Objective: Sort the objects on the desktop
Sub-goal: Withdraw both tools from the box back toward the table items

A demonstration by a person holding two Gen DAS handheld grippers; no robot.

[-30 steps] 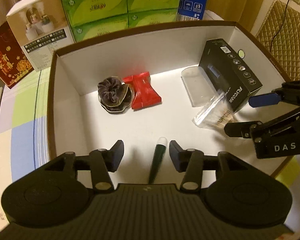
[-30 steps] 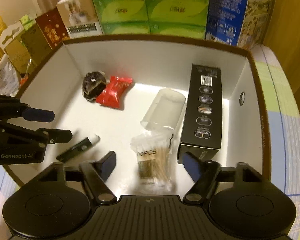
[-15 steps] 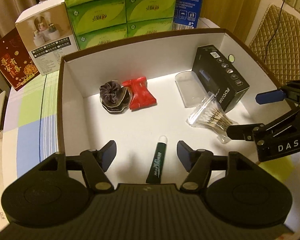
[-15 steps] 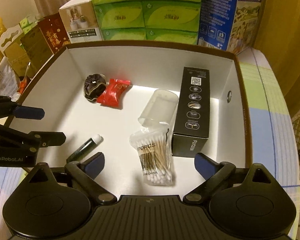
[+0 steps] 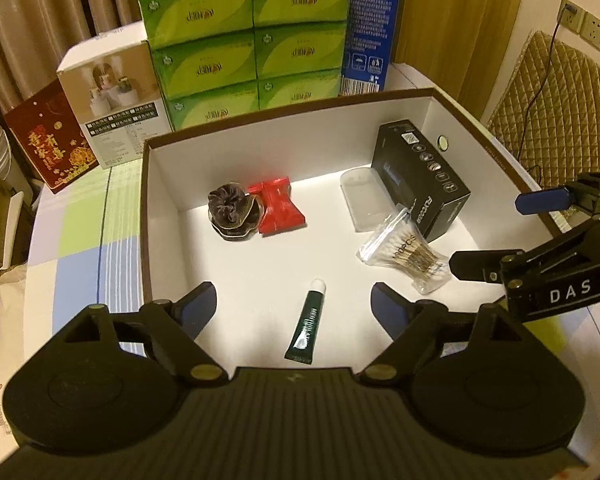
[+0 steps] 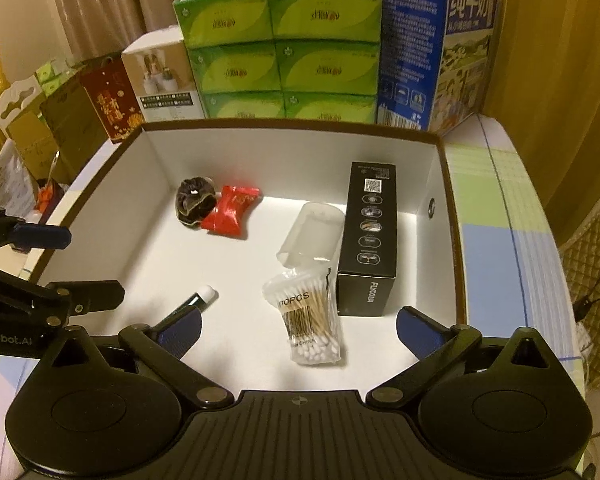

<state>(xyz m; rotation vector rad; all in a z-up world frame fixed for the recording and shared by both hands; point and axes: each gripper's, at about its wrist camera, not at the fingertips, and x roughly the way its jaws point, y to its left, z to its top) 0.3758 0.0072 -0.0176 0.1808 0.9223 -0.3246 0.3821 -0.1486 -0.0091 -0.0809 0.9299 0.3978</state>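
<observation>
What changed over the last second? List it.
Both tongs, left and right, opened wider and pulled back up from the box, holding nothing. The swabs and tube lie released on its floor. Scrunchie, red packet, black carton: unmoved.

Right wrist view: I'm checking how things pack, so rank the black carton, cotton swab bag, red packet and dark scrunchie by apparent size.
1. black carton
2. cotton swab bag, nearer the camera
3. red packet and dark scrunchie: too alike to rank

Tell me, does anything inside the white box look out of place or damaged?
Nothing stands out. The green tube, cotton swab bag, black carton, clear case, red packet and scrunchie all lie loose and intact inside the white box.
</observation>
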